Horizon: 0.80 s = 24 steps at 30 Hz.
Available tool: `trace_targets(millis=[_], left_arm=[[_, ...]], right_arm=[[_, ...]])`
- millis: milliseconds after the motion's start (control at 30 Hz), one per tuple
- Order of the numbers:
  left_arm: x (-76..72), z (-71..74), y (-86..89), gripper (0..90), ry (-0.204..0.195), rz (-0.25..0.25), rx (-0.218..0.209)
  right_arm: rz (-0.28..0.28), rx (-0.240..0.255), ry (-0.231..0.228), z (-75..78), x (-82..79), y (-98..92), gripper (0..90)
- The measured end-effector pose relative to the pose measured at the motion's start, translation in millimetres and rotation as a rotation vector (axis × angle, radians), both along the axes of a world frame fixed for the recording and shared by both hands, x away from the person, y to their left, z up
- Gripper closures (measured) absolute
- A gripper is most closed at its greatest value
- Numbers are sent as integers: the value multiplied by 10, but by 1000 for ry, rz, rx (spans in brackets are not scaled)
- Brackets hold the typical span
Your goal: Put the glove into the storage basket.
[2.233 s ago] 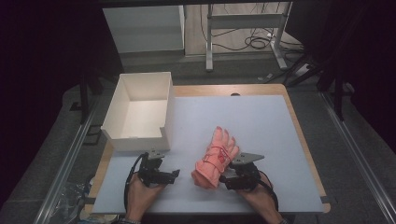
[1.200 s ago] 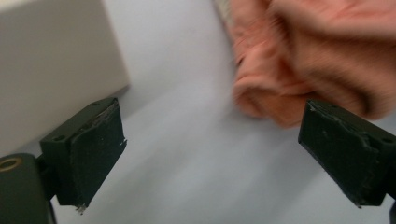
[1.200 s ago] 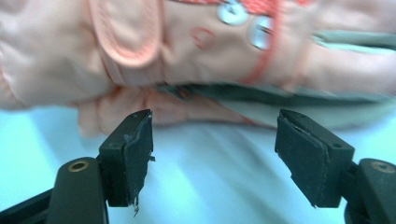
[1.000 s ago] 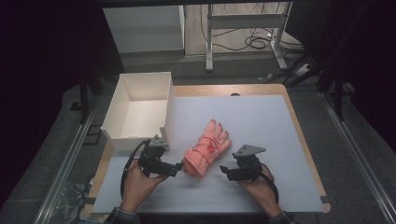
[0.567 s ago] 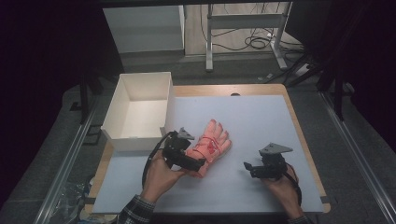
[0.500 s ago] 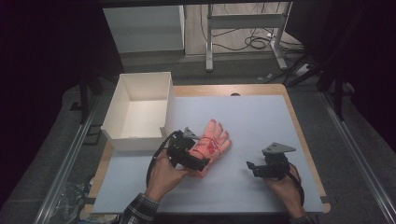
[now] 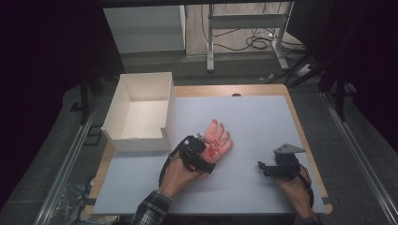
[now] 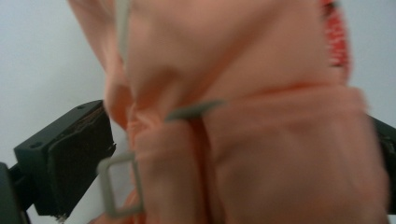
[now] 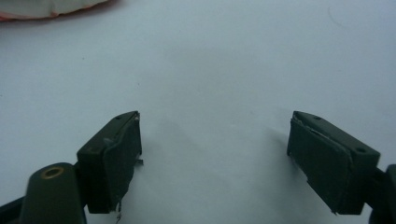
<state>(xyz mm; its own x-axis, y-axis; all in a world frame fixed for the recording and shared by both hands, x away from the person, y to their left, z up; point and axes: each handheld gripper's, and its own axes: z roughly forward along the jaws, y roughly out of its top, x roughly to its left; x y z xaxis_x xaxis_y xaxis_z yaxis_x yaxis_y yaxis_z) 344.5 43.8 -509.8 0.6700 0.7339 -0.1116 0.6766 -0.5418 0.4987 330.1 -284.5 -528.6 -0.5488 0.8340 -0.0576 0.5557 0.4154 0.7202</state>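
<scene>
A pair of salmon-pink gloves (image 7: 219, 137) lies flat on the pale mat, fingers pointing away, with red marks on top. My left gripper (image 7: 205, 154) is at the cuff end. In the left gripper view the gloves (image 8: 261, 140) lie between its wide jaws, a thin strip of mat shows beside the left jaw, and a grey plastic loop (image 8: 116, 186) hangs from the fabric. Those jaws have just been opening. My right gripper (image 7: 262, 168) stands apart to the right over bare mat. Its jaws (image 9: 215, 158) have also just been opening and hold nothing. A glove edge (image 9: 46, 7) shows far off.
A white open-topped box (image 7: 168, 105) stands at the mat's back left, close to the gloves. The pale mat (image 7: 263, 122) covers a wooden table; a metal frame and cables lie on the floor beyond it.
The right gripper has let go of the gloves and moved off to the right. The left gripper has moved right and forward onto the cuff. The gloves have shifted slightly away and turned.
</scene>
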Motion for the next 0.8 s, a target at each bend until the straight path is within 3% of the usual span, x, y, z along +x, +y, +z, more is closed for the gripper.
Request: trace_targets(millis=[133, 300, 400, 567, 733, 800], left_arm=[[21, -106, 19, 42, 49, 0, -14], [-14, -95, -68, 113, 21, 8, 85], [-28, -72, -73, 229, 19, 16, 91], [-38, -31, -23, 346, 31, 17, 46], [-8, -14, 125, 466, 49, 19, -54], [-6, -11, 152, 488, 46, 13, -71]], right_arm=[[-1, 3, 1, -1, 2, -1, 176], [-2, 3, 1, -3, 2, -1, 175], [-2, 5, 0, -5, 2, -2, 175], [-2, 5, 0, -7, 2, -3, 175], [-2, 7, 0, -8, 2, -4, 175], [-2, 7, 0, -8, 2, -5, 175]])
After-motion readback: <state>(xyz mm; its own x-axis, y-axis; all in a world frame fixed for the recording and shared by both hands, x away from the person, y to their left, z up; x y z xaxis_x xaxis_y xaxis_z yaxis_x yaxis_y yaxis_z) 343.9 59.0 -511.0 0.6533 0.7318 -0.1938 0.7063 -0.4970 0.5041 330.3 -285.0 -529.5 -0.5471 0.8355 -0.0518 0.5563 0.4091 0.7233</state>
